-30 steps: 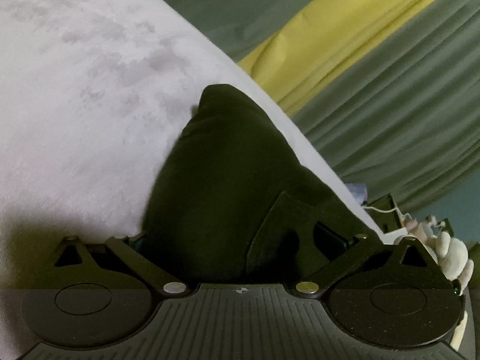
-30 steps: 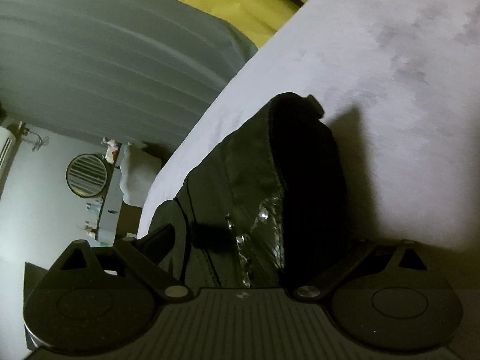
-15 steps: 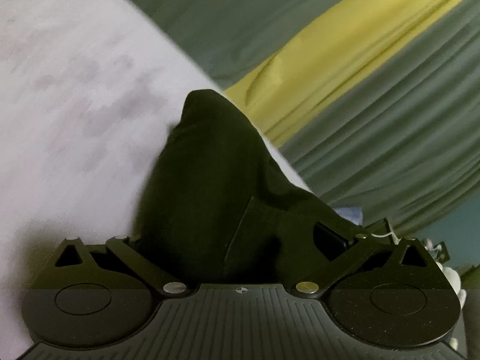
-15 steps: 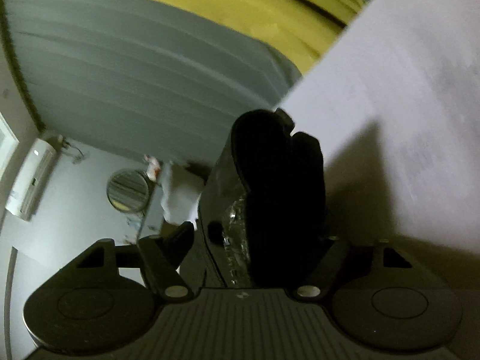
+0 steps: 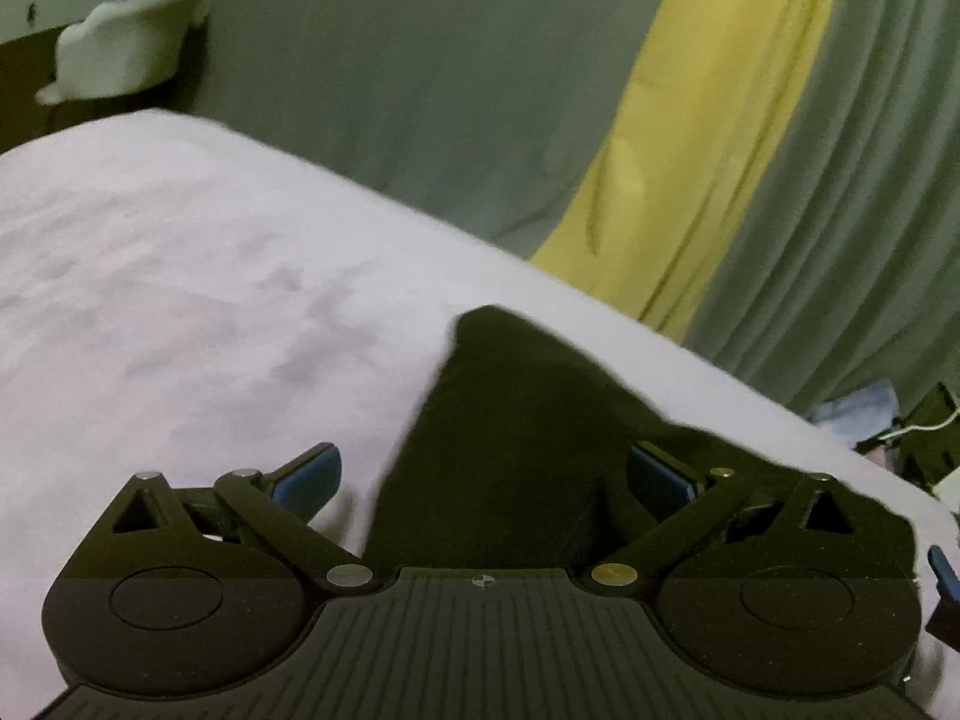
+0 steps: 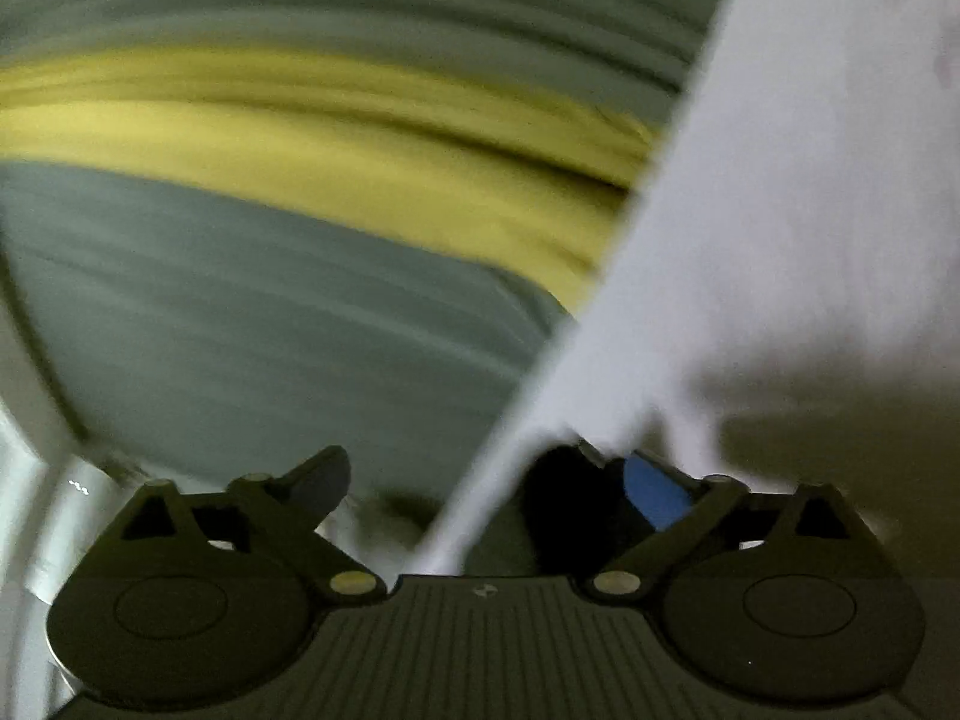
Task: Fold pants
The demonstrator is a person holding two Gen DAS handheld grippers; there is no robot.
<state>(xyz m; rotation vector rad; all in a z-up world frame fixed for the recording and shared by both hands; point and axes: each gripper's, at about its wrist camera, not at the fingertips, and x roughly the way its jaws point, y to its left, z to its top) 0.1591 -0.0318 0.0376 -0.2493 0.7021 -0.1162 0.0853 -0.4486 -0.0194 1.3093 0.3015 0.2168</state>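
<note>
Okay, no containers anywhere, so nothing sits inside anything. Counts: one pair of black pants (image 5: 516,438), one white bed (image 5: 180,312), two grippers, one yellow curtain strip (image 5: 690,162) between grey-green curtains (image 5: 420,90).

Pants lie on the bed top near its far edge, folded into a dark wedge that narrows to a point away from me and widens toward my left gripper (image 5: 483,477).

Left gripper: jaws spread wide. Blue pad on the picture-left finger (image 5: 309,477) sits clear over bare white sheet, a gap between it and the cloth. Other blue pad (image 5: 660,477) is right at the pants edge; cloth seems to overlap it, but I can't tell if it actually touches. Nothing is pinched. A sliver of my other gripper shows at that view's right edge.

Right gripper (image 6: 489,489): jaws are opening, now at their widest, view heavily blurred. A small dark lump of the pants (image 6: 570,498) shows between the fingers, close beside the blue pad (image 6: 657,495) on the picture-right finger; the other finger is well apart from it. Pads aren't pressing the cloth. Bed edge runs diagonally up through this view, curtains to its left.
</note>
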